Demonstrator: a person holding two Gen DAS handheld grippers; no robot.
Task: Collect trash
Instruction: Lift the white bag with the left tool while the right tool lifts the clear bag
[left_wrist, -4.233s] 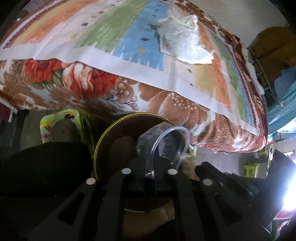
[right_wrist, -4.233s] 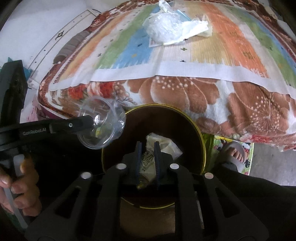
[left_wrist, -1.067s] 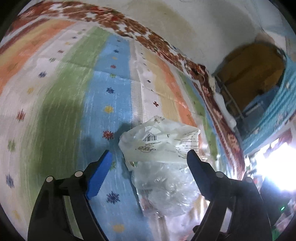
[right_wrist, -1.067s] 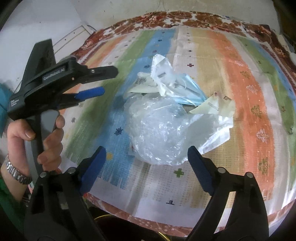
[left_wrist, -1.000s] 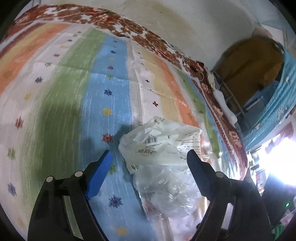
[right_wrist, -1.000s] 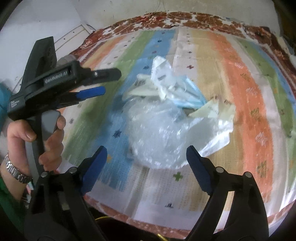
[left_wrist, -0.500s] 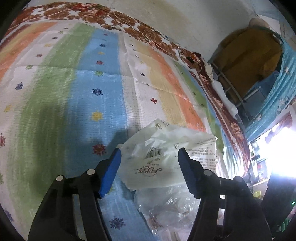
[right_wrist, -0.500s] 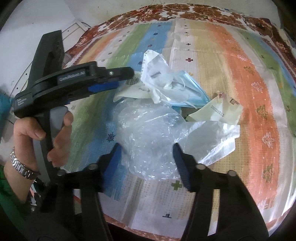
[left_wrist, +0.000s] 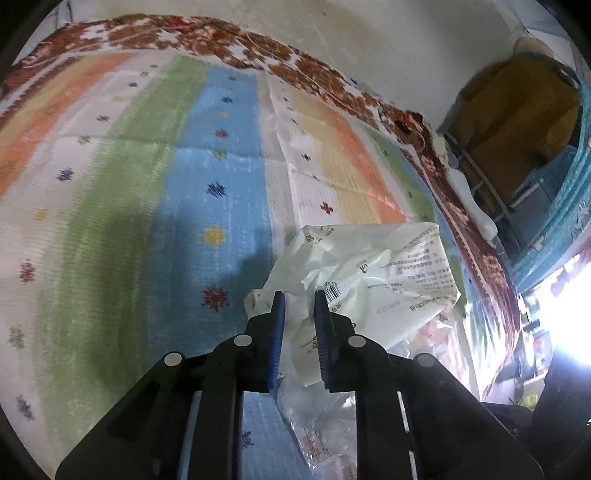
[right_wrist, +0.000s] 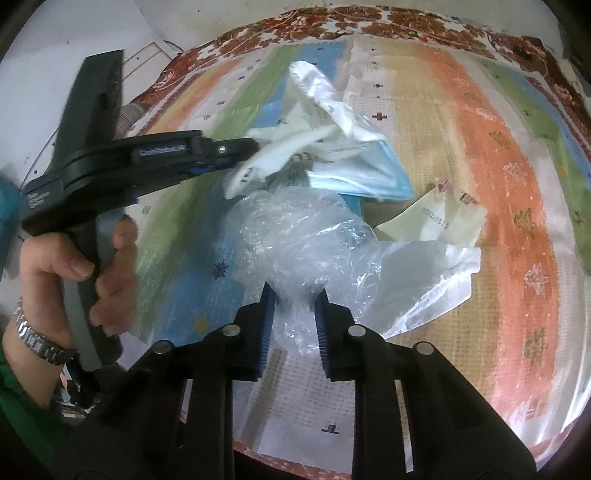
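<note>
Over the striped mat (left_wrist: 122, 206), the left wrist view looks down along the left gripper (left_wrist: 298, 295), whose blue pads (left_wrist: 277, 325) are closing on a crumpled white printed wrapper (left_wrist: 369, 273). A fold of the wrapper stands between the pads and seems pinched there, though the rest of it lies loose on the mat. Under and beside it, at the lower right, more clear crinkled plastic shows, partly hidden by the gripper body. Beyond the mat's brown floral border (left_wrist: 332, 79) there is a pale wall and a cluttered corner, too blurred to read.

From the right wrist view, the right gripper (right_wrist: 293, 306) is closing too, with a bunched neck of the clear bag (right_wrist: 295, 240) between its pads and apparently caught. The bag spreads to the right over the mat. Behind it lie a blue mask (right_wrist: 373, 175) and a small slip (right_wrist: 439, 218), both untouched. To the left a hand (right_wrist: 74, 266) holds the left gripper, its tip clamped on the white wrapper, which is lifted slightly and blurred.

Judging by this, the step in hand is the grasp: both grippers are taking one piece of trash each. No bin is in view. The next move calls for a firm hold on thin, slippery film, then a lift clear of the mask and slip without dragging them along.
</note>
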